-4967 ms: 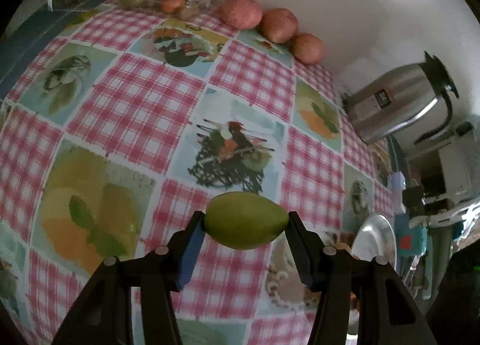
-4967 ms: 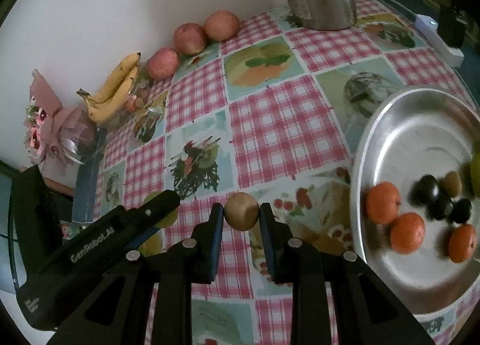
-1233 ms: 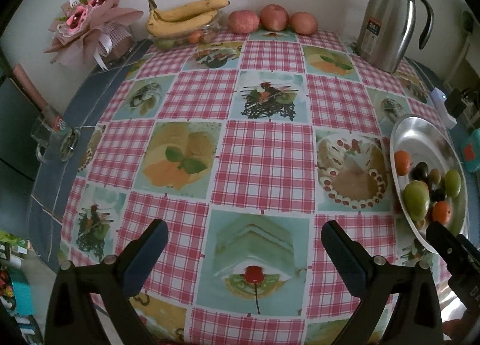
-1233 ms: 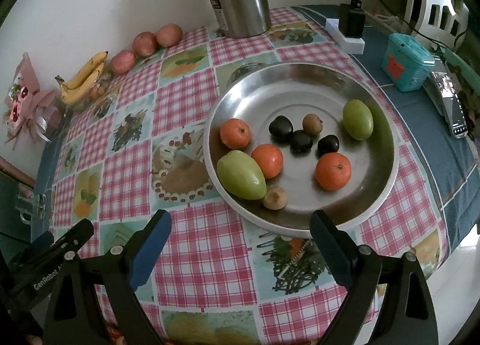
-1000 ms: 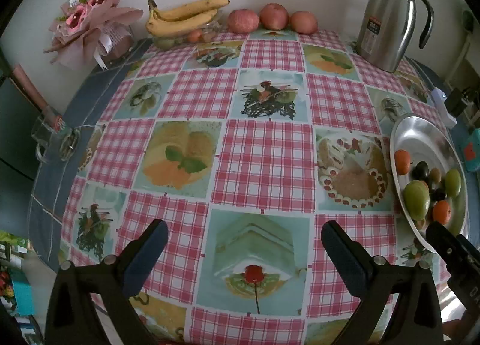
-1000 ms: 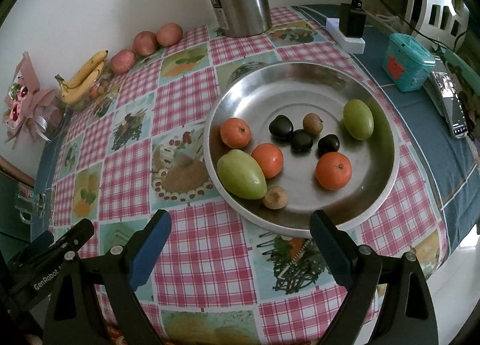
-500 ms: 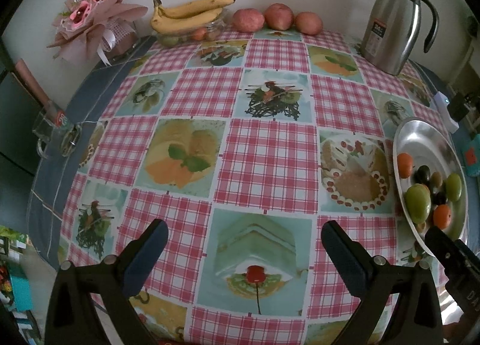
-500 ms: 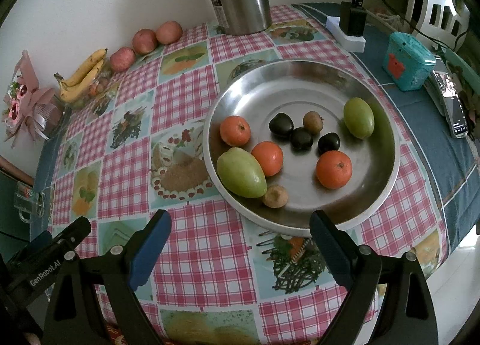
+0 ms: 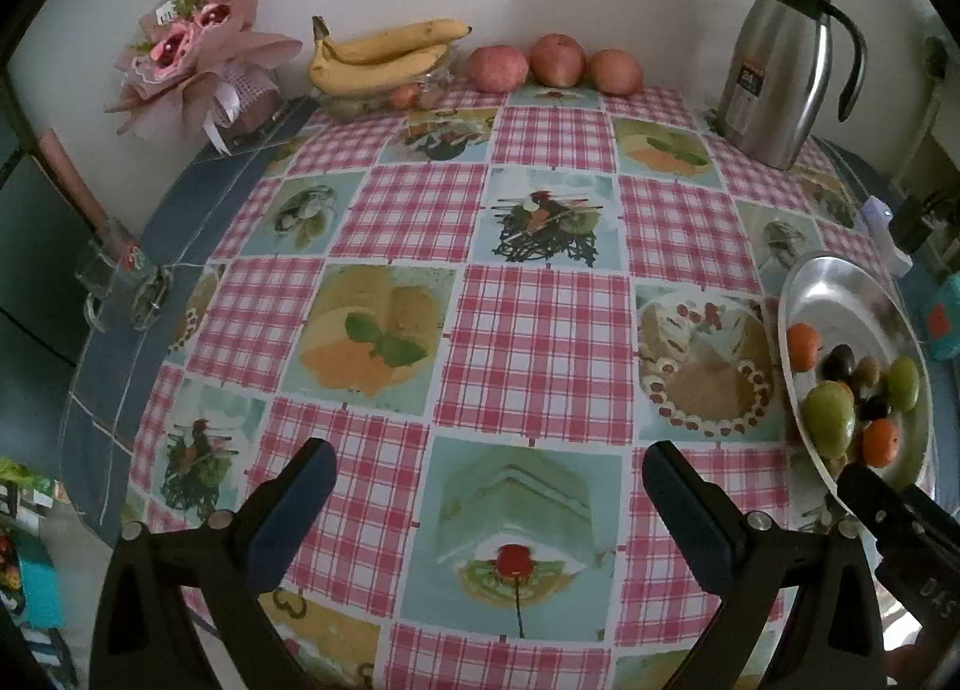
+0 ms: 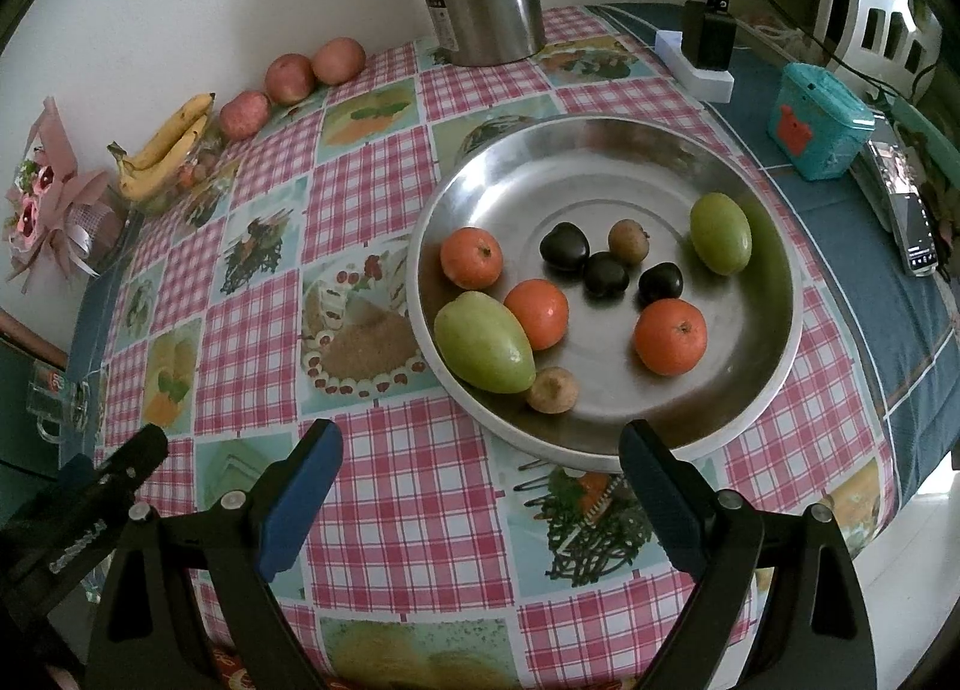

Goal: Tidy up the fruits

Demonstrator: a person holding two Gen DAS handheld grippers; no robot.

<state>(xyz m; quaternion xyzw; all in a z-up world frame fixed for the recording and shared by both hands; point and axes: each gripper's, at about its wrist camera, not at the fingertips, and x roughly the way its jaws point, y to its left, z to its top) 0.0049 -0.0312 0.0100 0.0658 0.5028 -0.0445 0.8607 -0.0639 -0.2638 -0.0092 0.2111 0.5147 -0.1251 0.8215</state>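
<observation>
A steel plate point(image 10: 774, 342) on the checked tablecloth holds two green mangoes point(image 10: 483, 343), three oranges point(image 10: 670, 336), three dark fruits point(image 10: 606, 274) and two small brown fruits point(image 10: 553, 389). My right gripper point(image 10: 480, 462) hangs open above the plate's near rim, nothing between its fingers. My left gripper point(image 9: 489, 480) is open over bare tablecloth, left of the same plate point(image 9: 840, 282). By the far wall lie bananas point(image 9: 384, 57) and three red apples point(image 9: 555, 63).
A steel thermos jug point(image 9: 780, 66) stands at the back right. A wrapped flower bouquet point(image 9: 192, 60) and glass mugs point(image 9: 114, 282) are at the left edge. A teal box point(image 10: 819, 120), a phone point(image 10: 909, 210) and a power strip point(image 10: 699, 63) lie right of the plate.
Five seconds ago the left gripper held a green mango and the right a small brown fruit; both fruits now lie in the plate. Over the last second nothing moved.
</observation>
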